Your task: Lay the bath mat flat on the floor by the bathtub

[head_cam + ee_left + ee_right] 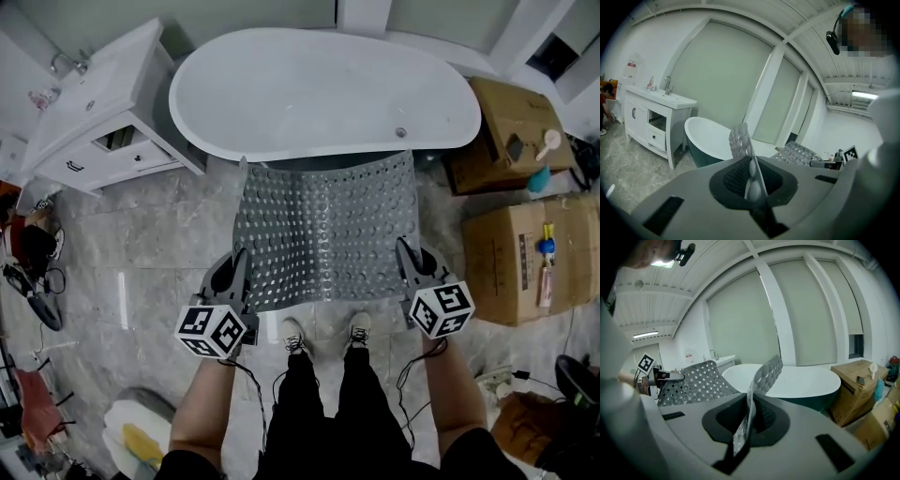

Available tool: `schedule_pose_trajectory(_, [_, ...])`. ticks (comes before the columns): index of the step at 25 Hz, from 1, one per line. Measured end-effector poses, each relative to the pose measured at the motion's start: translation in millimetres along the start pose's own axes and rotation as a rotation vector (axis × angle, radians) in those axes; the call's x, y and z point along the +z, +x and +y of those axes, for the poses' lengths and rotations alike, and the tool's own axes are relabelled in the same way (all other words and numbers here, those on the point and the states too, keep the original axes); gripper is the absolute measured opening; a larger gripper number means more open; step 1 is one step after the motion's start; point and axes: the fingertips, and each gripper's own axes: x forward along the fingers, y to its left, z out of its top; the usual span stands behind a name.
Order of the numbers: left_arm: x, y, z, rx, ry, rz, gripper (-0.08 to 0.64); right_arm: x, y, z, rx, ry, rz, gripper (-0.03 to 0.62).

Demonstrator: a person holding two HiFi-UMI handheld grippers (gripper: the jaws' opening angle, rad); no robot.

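Jaws of our left gripper [752,174] were closed on the near left corner of the bath mat [323,225], a thin edge with round suction bumps standing up between them. Our right gripper [744,422] was clamped the same way on the near right corner, the perforated sheet curling up out of its pads.

Between the two grippers the grey mat was held spread out, its holes in rows, sagging slightly in the middle. Its far edge reached the side of the white bathtub [319,94], and we could not tell whether that edge touched the floor [141,272]. The near edge hung just beyond our shoes [295,337].

Each gripper carried a marker cube [211,328] printed with black and white squares, with no letters on them. A white vanity [103,103] with a sink stood to the left of the tub, and on the wall beside it hung a red and white notice [632,68], too small to read. Two cardboard boxes [525,258] sat to the right, with small bottles on top whose labels we could not make out.
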Motion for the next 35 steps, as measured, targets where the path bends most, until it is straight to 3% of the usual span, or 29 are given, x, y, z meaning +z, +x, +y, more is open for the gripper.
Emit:
schedule_pose_trajectory(6, [-29.1,32.9,-0.1,0.006,0.018,0.009,0.031,-25.1,14.8,-25.3,-0.024,-0.017,0.015,0.029])
schedule_pose_trajectory(12, [-98.0,81.9,17.6,0.032,0.042,0.013,0.031,-90.1,55.2,-65.7,-0.021,-0.030,0.028,0.029])
schedule_pose_trajectory(14, [-81.1,70.9,33.4,0.037,0.050,0.009,0.031,-78.6,62.6,-44.5,-0.019,-0.041,0.029,0.030])
schedule_pose_trajectory(16, [-7.0,20.0,47.1,0.002,0.005,0.000,0.031,0.0,37.4,22.2,-0.063,-0.083,0.051,0.029])
schedule_pose_trajectory(19, [149.2,-98.6,28.4,-0.136,-0.192,0.006,0.031,201.0,-75.8,158.5,-0.222,-0.221,0.175,0.029])
schedule_pose_trajectory(20, [191.8,-130.6,27.5,-0.165,-0.231,0.009,0.031,250.6,-100.4,197.4,-0.255,-0.250,0.201,0.029])
schedule_pose_trajectory(22, [235.5,-161.9,38.7,-0.181,-0.240,0.013,0.031,292.1,-111.1,241.2,-0.267,-0.268,0.215,0.029])
schedule_pose_trajectory(24, [229.1,-156.2,44.9,-0.184,-0.223,0.017,0.031,283.4,-101.5,241.1,-0.257,-0.275,0.219,0.029])
schedule_pose_trajectory(35, [93.7,-63.7,60.0,-0.180,-0.185,0.024,0.031,166.6,-45.6,155.3,-0.222,-0.314,0.229,0.029])
